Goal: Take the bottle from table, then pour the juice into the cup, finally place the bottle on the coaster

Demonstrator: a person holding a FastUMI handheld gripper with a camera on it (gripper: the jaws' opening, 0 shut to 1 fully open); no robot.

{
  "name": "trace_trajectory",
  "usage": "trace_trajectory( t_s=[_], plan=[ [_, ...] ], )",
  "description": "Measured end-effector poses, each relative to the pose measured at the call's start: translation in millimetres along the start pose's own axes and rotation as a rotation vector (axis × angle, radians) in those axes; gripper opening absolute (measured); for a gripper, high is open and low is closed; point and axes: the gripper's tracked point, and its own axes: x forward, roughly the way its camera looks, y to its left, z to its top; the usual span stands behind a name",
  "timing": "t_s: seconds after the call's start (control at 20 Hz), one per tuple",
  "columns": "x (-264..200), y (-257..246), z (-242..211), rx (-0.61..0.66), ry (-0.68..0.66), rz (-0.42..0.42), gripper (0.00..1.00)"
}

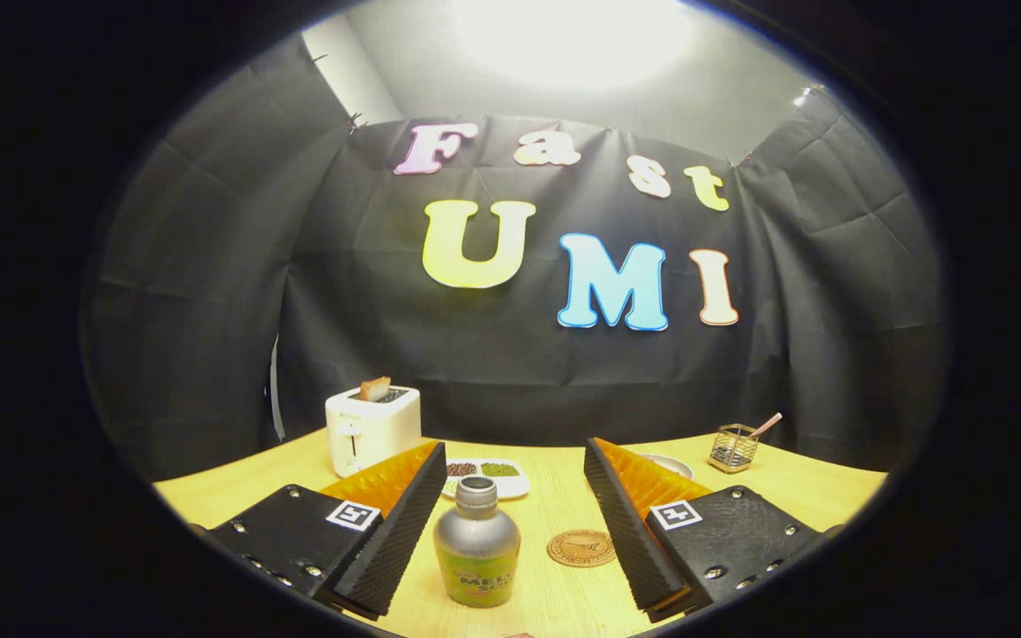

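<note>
- Black cloth walls close in a pale wooden surface [555, 514], lit hard from above; a white toaster [372, 429] with a slice of bread stands at the far left, a wire holder [732, 447] with a stick in it at the far right.
- Spread wide, the claw [515, 478] grips nothing; its two fingers flank the bottle [477, 542] with clear gaps on both sides.
- Standing upright on the surface, the bottle sits between the fingers, nearer the left one. Its cap looks to be on, though I cannot tell how tightly.
- Off-centre closing is the first risk: the left finger would likely meet the bottle first and push or tip it before the right one arrives.
- Rounded shoulders and a smooth metallic body suggest a slippery hold; a pinch high on the taper could squirt the bottle downward or out.
- Just right of the bottle lies the round coaster [581, 548], also between the fingers; a low sweep by the right finger could drag it out of place.
- Beyond the bottle sits a white plate [488, 475] with two piles of small grains; overshooting forward could knock it.
- Partly hidden behind the right finger is a pale rim [668, 462]; whether it is the cup I cannot tell, so the pouring aim is uncertain from here.
</note>
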Motion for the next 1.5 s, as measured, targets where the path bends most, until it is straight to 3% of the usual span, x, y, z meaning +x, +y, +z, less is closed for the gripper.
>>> trace_trajectory(
  t_s=[0.9, 0.95, 1.1, 1.3, 1.5],
  plan=[
    [29, 30, -96, 0.031, 0.099, 0.071, 0.96],
    [28, 30, -95, 0.031, 0.099, 0.072, 0.96],
    [29, 29, -95, 0.042, 0.099, 0.070, 0.81],
    [26, 16, -83, 0.036, 0.090, 0.037, 0.79],
    [26, -7, -59, 0.119, 0.059, 0.006, 0.79]
  ],
)
